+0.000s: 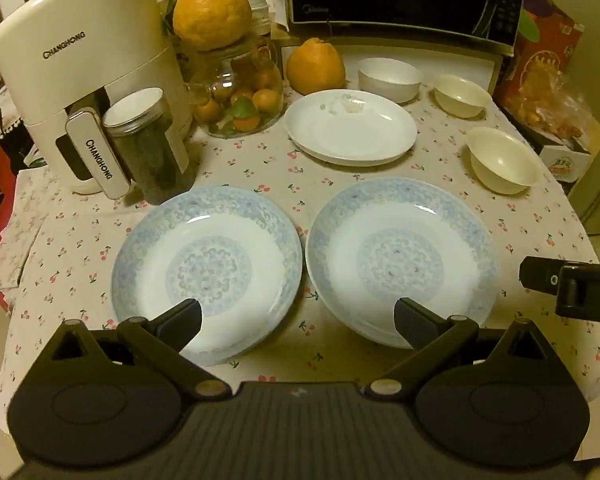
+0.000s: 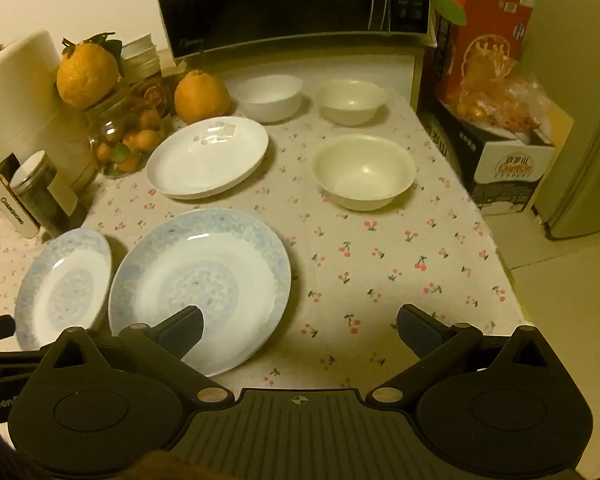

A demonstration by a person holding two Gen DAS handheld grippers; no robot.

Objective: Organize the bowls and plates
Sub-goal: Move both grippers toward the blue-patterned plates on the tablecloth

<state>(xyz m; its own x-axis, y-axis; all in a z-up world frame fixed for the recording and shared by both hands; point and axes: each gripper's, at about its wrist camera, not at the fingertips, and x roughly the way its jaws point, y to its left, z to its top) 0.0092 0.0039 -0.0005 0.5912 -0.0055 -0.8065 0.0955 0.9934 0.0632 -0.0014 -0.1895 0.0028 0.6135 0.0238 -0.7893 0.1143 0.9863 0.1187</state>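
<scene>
On the worktop (image 1: 340,184), going left to right, a cream kettle (image 1: 88,72) and a dark jar (image 1: 152,144) stand behind two blue-patterned plates (image 1: 208,272) lying side by side, just apart. Behind the plates sits a white plate (image 1: 350,128), then a white bowl (image 1: 390,78) and two cream bowls (image 1: 504,164), all separate. The left gripper (image 1: 298,322) hangs spread wide and empty above the patterned plates' near rims, and the right gripper (image 2: 300,330) is likewise wide and empty over the cloth.

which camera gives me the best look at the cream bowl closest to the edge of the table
The right wrist view. There the cream bowl sits near mid-frame, its whole rim and inside showing. In the left wrist view the same bowl lies far to the right, smaller and stretched by the fisheye lens.
</scene>
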